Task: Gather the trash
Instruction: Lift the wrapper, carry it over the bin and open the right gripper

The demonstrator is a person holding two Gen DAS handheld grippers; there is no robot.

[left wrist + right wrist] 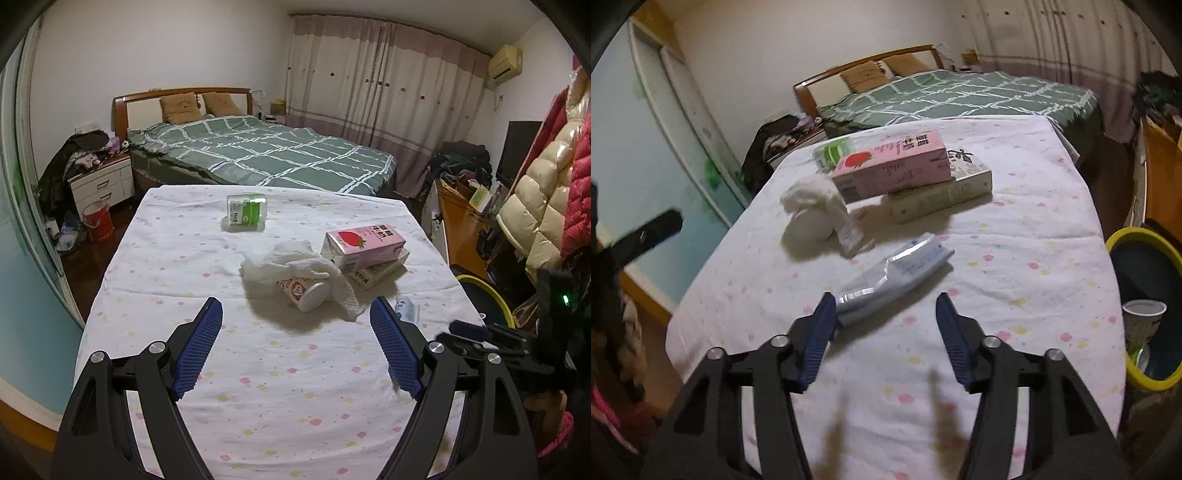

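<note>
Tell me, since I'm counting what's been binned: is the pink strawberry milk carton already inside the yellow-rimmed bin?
No, the pink carton lies on the table, stacked on a white carton, while the bin stands beside the table.

The room is lit dimly and warmly from overhead, so soft shadows are cast toward the camera beneath the crumpled tissue (pixel 295 264) and the cartons. Strong fisheye bending is seen at the edges, where black corners are left and the curtain (pixel 384 85) is curved. The left wrist view is rendered fairly sharp, while the right wrist view is smeared by motion blur, most plainly across the silver wrapper (pixel 894 275) and the bed (pixel 960 96).
</note>
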